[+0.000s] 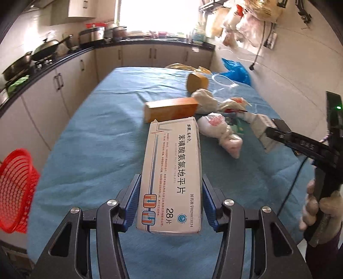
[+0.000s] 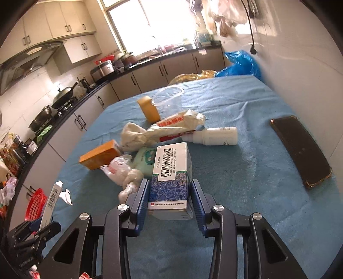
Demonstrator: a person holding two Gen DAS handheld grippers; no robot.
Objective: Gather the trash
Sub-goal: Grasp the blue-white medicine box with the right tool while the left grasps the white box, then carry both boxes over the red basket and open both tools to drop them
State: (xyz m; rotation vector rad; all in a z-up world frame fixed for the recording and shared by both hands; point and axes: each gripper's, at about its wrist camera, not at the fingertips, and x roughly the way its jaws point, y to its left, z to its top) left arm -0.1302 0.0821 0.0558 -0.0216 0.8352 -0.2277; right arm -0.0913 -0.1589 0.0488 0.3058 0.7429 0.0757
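Both hand-held grippers (image 1: 170,201) (image 2: 170,199) clamping boxes (image 1: 171,176) (image 2: 171,180).

room: kitchen | window (image 2: 148,19) at far end, bright daylight, blown out | walls (image 2: 300,64) pale tile | cabinets (image 2: 70,28) cream, upper & lower w/ dark handles | counter (image 1: 64,56) dark, L-shaped along left & far wall | hood (image 2: 27,58) over stove | worktop (image 2: 246,103) under blue cloth, right edge vs wall
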